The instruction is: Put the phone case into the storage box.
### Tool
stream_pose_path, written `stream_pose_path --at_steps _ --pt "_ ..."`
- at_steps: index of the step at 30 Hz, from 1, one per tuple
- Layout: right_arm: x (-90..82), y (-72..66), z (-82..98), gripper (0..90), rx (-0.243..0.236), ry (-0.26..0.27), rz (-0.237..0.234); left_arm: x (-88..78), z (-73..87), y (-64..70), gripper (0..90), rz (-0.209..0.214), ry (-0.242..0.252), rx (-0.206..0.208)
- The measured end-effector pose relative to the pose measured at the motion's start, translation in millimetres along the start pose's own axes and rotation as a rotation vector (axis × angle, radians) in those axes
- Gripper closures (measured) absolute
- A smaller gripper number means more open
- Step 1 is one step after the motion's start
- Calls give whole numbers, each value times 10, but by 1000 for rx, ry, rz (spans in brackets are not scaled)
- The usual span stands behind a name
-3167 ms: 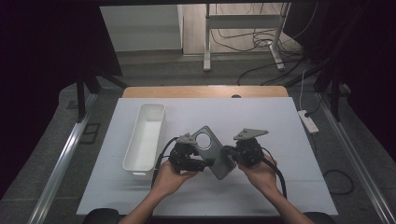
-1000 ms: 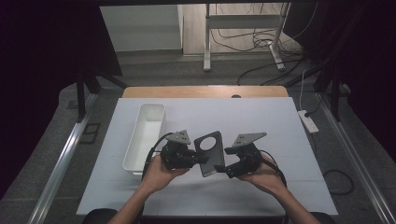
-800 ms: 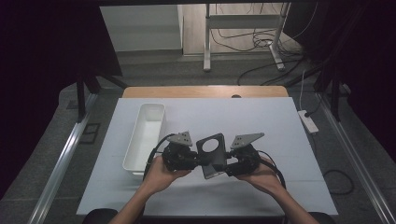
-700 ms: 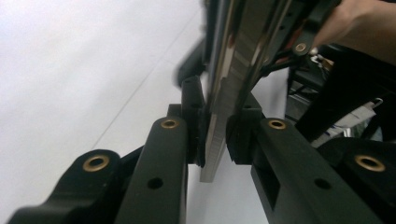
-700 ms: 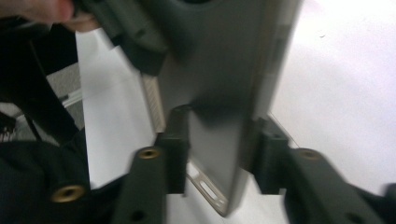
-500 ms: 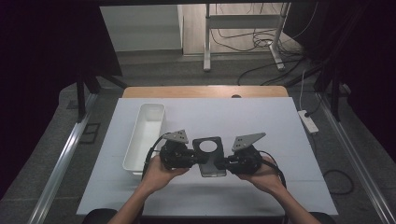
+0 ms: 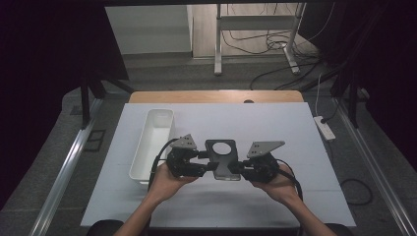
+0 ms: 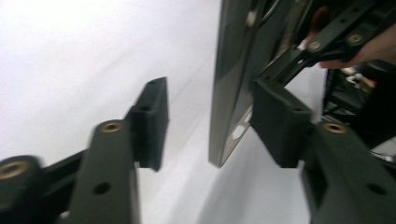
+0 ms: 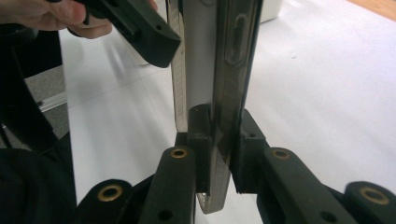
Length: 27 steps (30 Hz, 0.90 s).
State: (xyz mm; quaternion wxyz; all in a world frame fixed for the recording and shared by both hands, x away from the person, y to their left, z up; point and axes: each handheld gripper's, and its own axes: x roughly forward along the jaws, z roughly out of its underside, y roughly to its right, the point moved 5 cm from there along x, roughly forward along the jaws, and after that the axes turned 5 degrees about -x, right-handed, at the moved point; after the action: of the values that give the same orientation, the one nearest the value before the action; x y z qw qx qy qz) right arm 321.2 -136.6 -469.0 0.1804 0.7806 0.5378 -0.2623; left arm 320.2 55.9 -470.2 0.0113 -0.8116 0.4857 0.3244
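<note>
A dark phone case (image 7: 222,158) with a round camera hole hangs just above the white table between the two grippers. My right gripper (image 7: 235,168) is shut on its right edge; in the right gripper view both pads of the right gripper (image 9: 223,140) clamp the thin case (image 9: 224,60), having just closed on it. My left gripper (image 7: 205,160) is at the case's left edge, and its jaws have just been opening. In the left gripper view the case (image 8: 233,84) stands between the spread pads of the left gripper (image 8: 215,123), with the left pad well clear of it.
A long white tray (image 7: 140,162) lies on the table to the left of my left hand. The white table top (image 7: 295,128) stretches to a wooden back edge (image 7: 216,96). A power strip (image 7: 323,128) lies on the floor to the right.
The case has turned from a slanted pose to lie flat and square between the grippers. Both hands have stayed near the front middle of the table.
</note>
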Motion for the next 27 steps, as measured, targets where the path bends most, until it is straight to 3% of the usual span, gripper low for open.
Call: stream_pose_path --at_steps 4,7,8,11,19,24,27 --pt "-27 29 4 798 19 3 30 -5 10 -39 303 -49 18 -2" --pt "-36 46 8 798 26 2 56 -8 14 -52 206 -63 25 -8" --pt "-36 46 8 798 26 2 56 -7 17 -63 206 -76 25 -19" --pt "-52 64 15 798 34 -7 98 -17 21 -87 82 -90 31 -42" --pt "-56 70 14 798 63 -5 138 -58 31 -117 2 -115 51 -66" --pt "-59 84 16 798 95 2 153 -56 33 -119 6 -132 48 -64" --pt "-57 73 7 798 100 10 157 -51 30 -106 55 -147 42 -49"
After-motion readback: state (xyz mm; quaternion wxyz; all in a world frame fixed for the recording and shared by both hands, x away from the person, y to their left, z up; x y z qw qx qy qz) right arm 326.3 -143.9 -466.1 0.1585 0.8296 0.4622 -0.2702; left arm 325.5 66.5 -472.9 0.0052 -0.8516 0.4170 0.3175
